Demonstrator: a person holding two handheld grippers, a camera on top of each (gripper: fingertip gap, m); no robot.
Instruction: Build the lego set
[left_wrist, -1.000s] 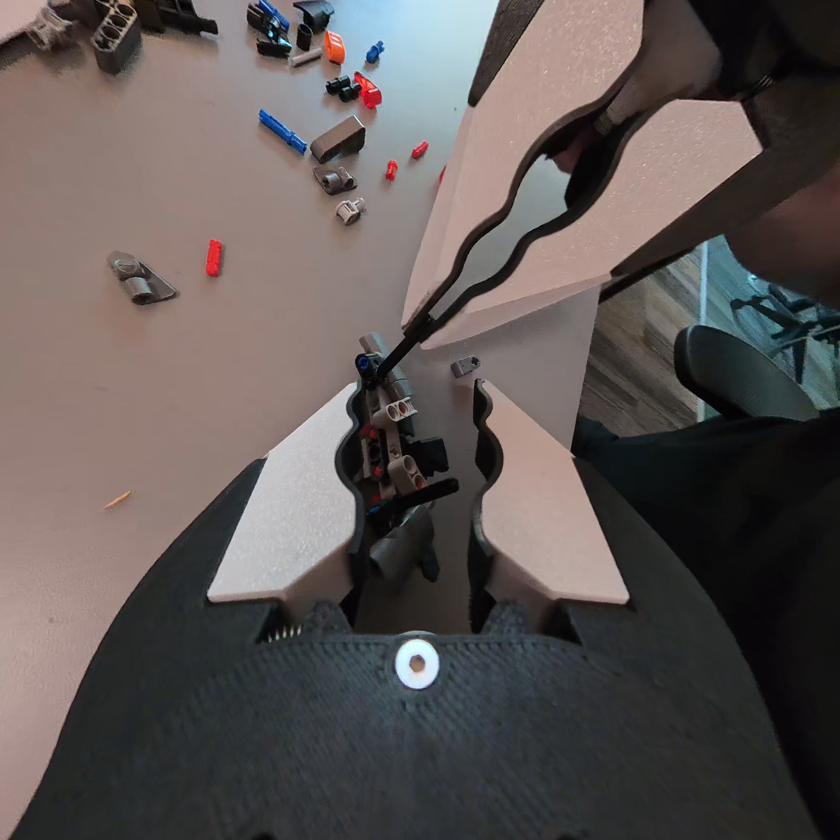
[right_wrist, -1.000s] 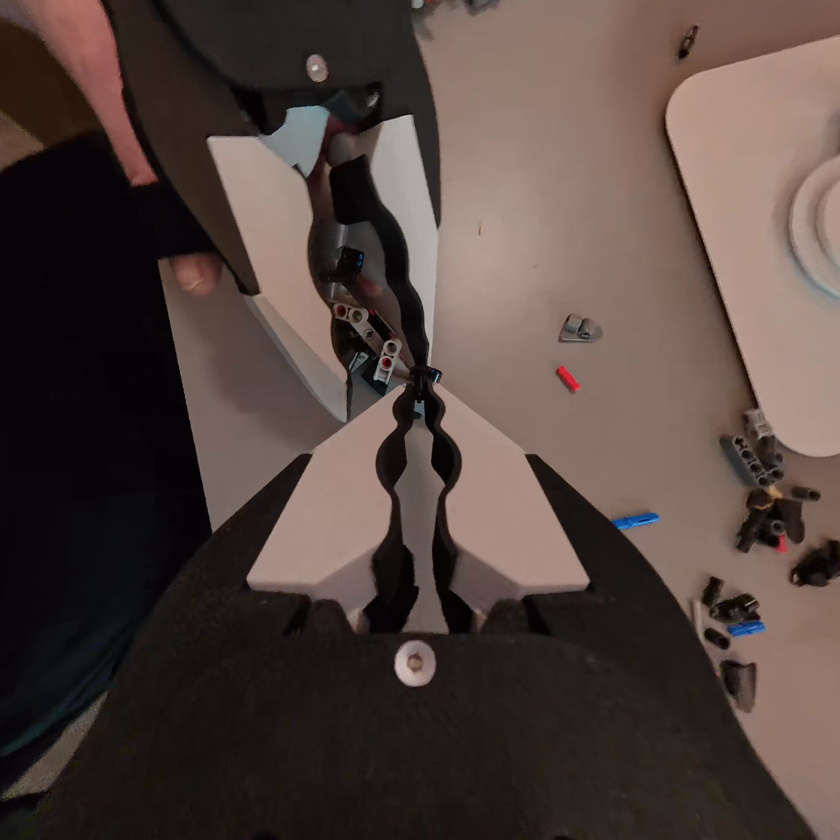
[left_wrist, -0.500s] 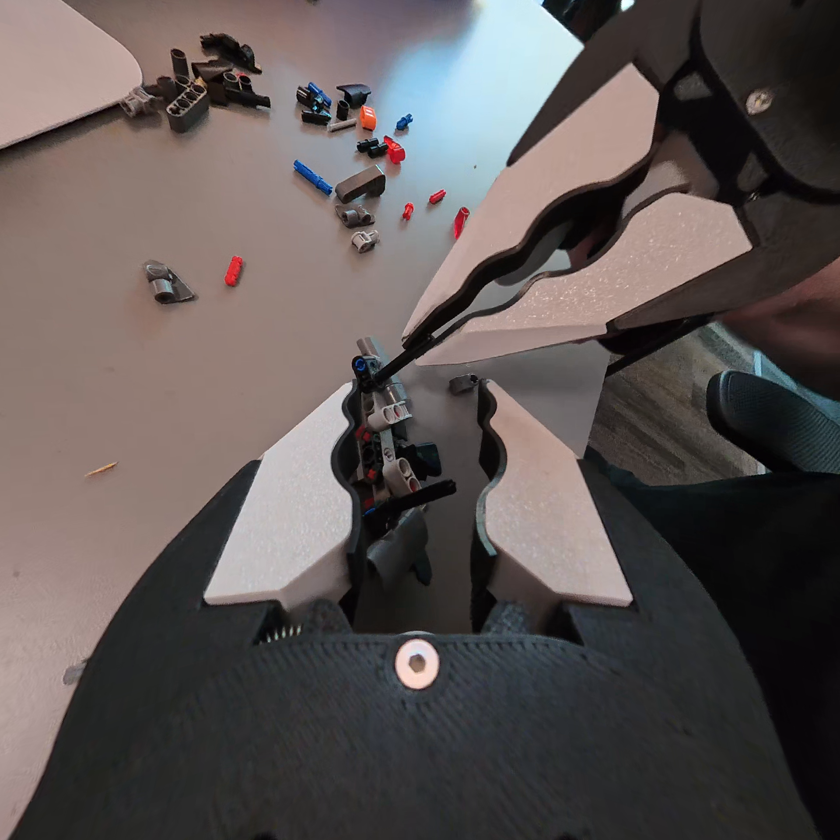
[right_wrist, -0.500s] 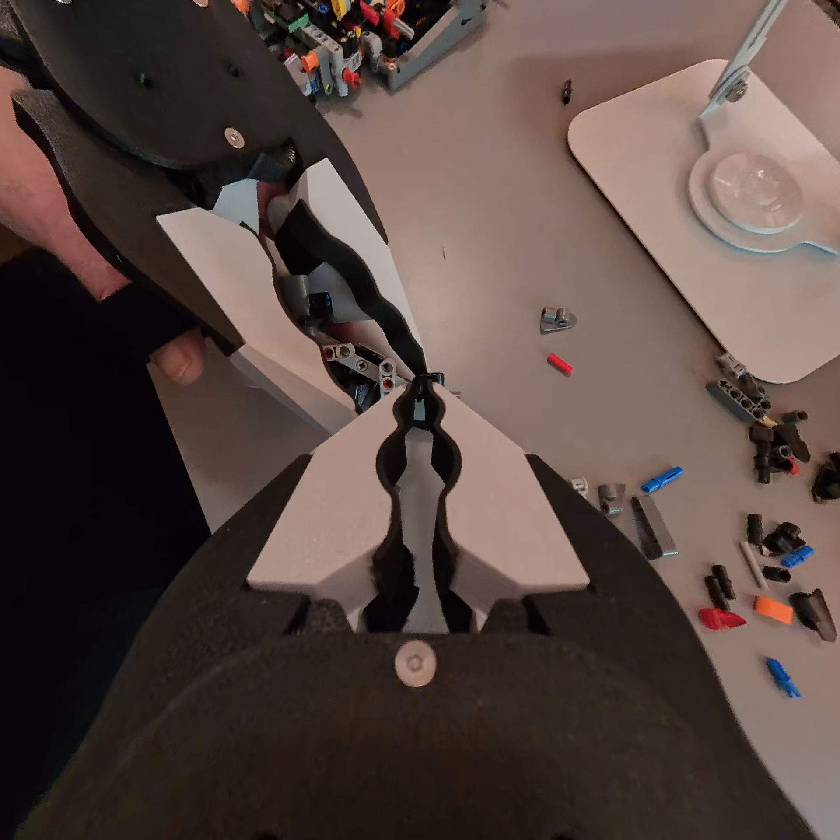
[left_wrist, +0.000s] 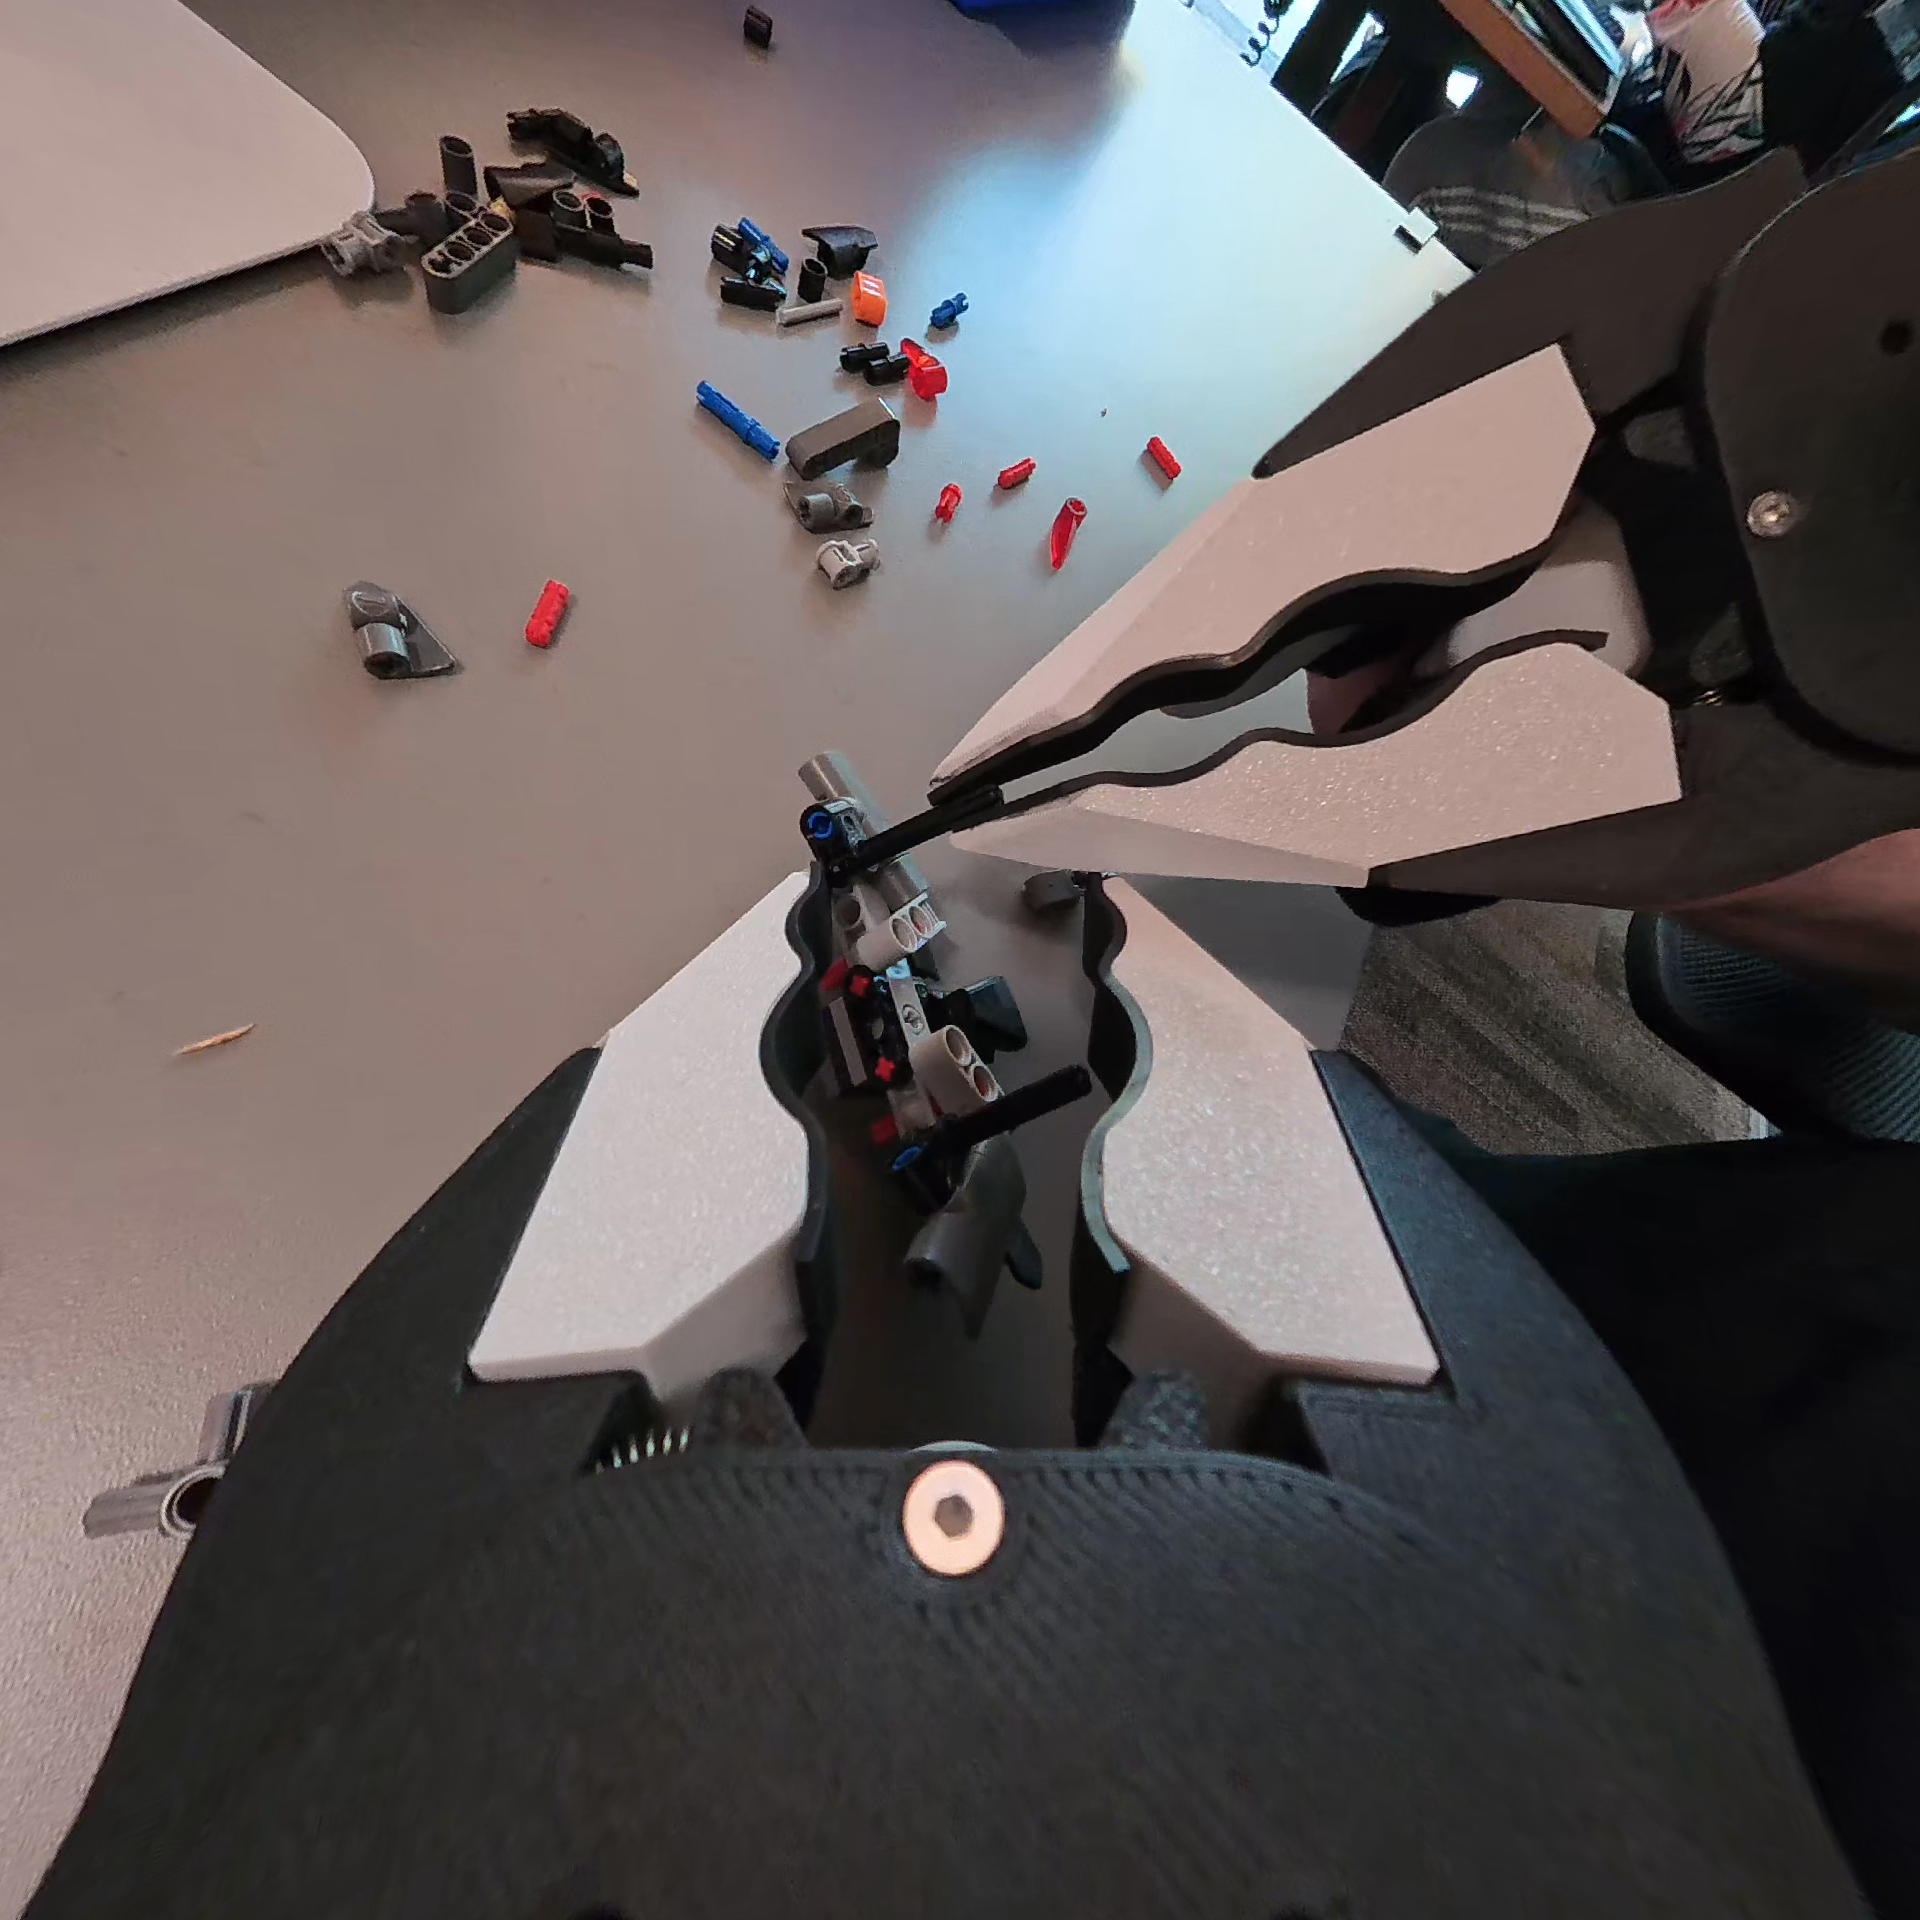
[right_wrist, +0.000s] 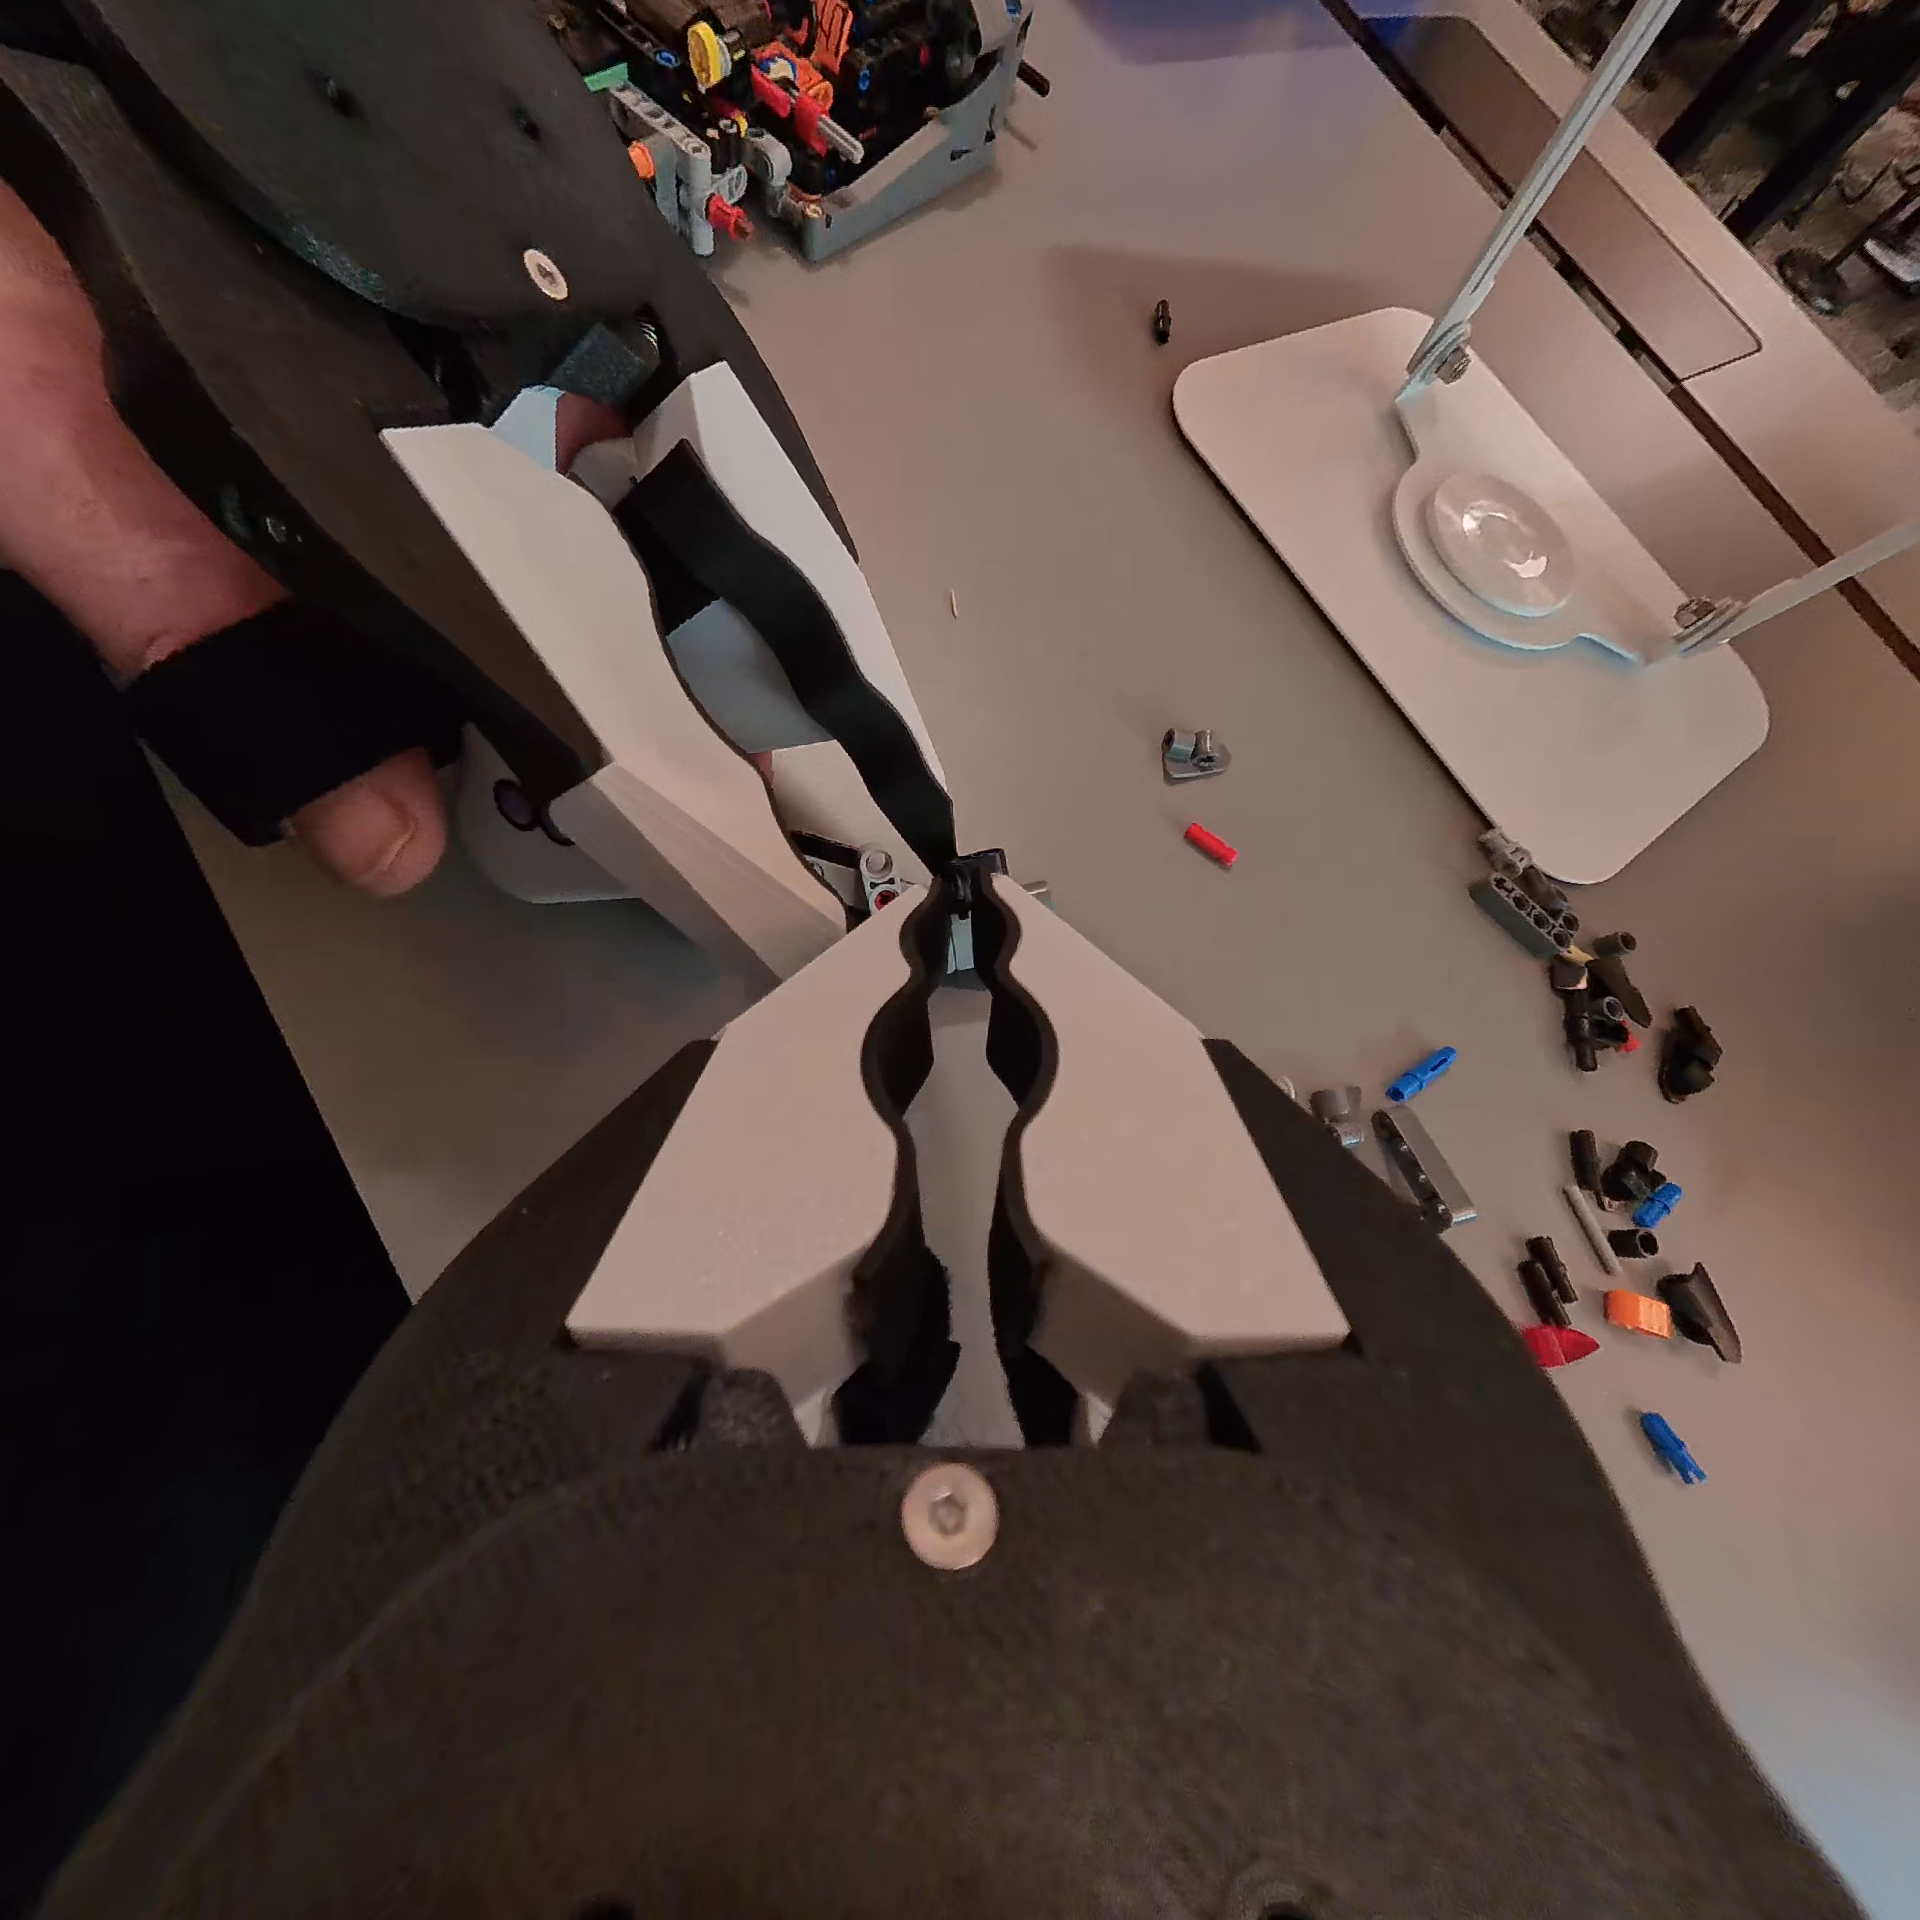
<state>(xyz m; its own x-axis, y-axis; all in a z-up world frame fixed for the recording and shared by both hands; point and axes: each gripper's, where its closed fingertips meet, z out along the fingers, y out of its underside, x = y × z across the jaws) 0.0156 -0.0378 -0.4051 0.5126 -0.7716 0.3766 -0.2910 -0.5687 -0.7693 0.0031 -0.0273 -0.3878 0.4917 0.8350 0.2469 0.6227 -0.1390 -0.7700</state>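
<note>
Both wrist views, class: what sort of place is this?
Probably an office worktable: a grey table strewn with loose lego pieces, a magnifier stand, and an office chair on carpet.

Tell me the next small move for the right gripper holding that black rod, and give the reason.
Probably push the black rod a little further into the black connector along its own line. The right gripper has its jaws pinched on the rod, whose tip already meets the connector at the far end of the small assembly, which sits between the left gripper's jaws.
</note>
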